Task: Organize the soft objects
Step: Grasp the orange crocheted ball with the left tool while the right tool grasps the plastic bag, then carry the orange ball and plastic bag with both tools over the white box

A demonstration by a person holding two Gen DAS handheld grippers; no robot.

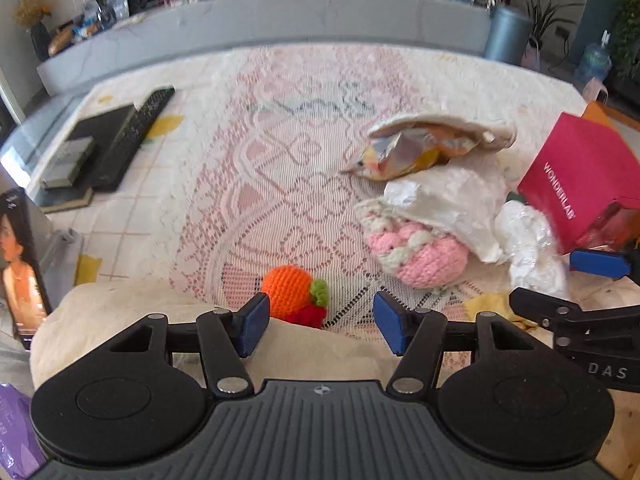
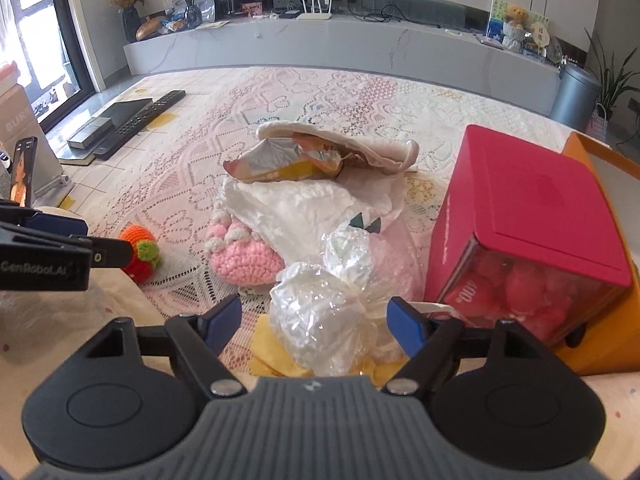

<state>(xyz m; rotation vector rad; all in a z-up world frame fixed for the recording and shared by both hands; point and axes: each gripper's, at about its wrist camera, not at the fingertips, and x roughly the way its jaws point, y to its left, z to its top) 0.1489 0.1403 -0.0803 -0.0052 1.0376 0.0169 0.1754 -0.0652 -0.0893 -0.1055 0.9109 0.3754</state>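
Note:
An orange crochet toy [image 1: 289, 289] with green and red parts lies on the lace cloth, just ahead of my open left gripper [image 1: 320, 326], near its left finger. A pink and cream crochet piece [image 1: 416, 254] lies to its right, partly under a white bag [image 1: 452, 200]. A crumpled clear plastic bag [image 2: 324, 312] sits between the fingers of my open right gripper [image 2: 316, 326], not clamped. A snack packet [image 2: 280, 160] lies under a cream cloth [image 2: 348, 142] further back. The orange toy [image 2: 138, 246] and pink piece [image 2: 244, 254] also show in the right wrist view.
A magenta box [image 2: 532, 216] stands at the right against an orange box [image 2: 600, 216]. Remotes and a dark tablet [image 1: 116, 140] lie at the far left. A phone on a stand [image 1: 20, 264] is at the left edge. Yellow cloth [image 2: 276, 356] lies under the plastic bag.

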